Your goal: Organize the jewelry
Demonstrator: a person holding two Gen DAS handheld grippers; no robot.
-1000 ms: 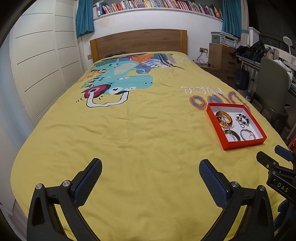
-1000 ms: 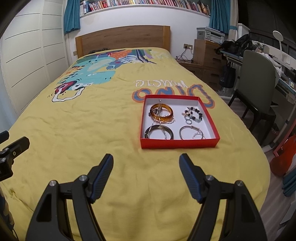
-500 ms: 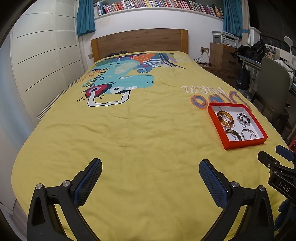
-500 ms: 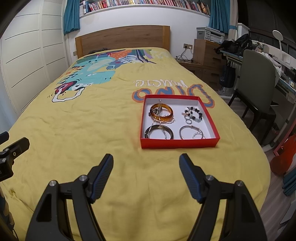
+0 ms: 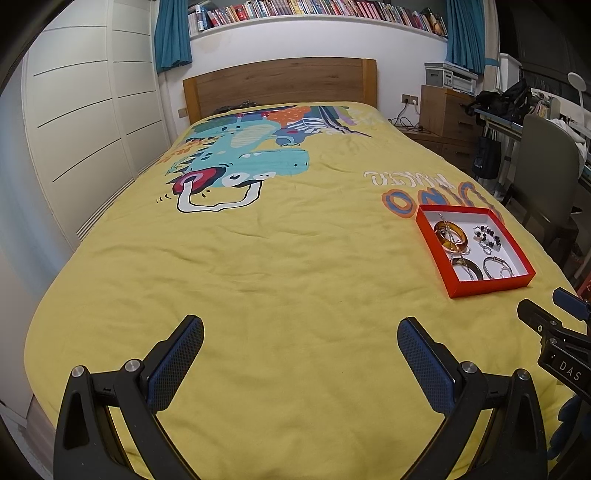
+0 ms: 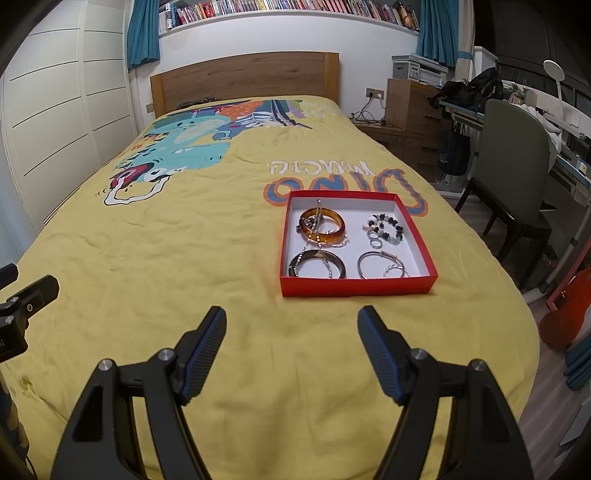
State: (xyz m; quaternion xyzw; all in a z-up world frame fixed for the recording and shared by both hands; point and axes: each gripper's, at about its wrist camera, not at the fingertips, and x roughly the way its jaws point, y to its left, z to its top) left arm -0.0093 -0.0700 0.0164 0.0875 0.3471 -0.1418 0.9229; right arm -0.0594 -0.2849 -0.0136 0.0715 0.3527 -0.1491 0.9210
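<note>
A shallow red box [image 6: 356, 287] with a white inside lies on the yellow bedspread [image 6: 166, 258]. In it lie an amber bangle [image 6: 322, 227], a dark bangle [image 6: 317, 264], a silver bangle [image 6: 380, 266], a beaded bracelet [image 6: 386, 225], small rings and a chain. My right gripper [image 6: 291, 325] hovers open just short of the box's near wall, with nothing between its fingers. My left gripper [image 5: 301, 336] is open and empty over bare bedspread, well left of the red box [image 5: 487, 288]. The right gripper's tip [image 5: 554, 325] shows at the right edge of the left wrist view.
A wooden headboard [image 6: 243, 79] closes the far end of the bed. White wardrobe doors [image 5: 92, 129] line the left side. To the right stand a bedside chest [image 6: 413, 107], a grey chair [image 6: 513, 166] and a cluttered desk [image 6: 569, 147]. A bookshelf [image 6: 288, 5] runs above.
</note>
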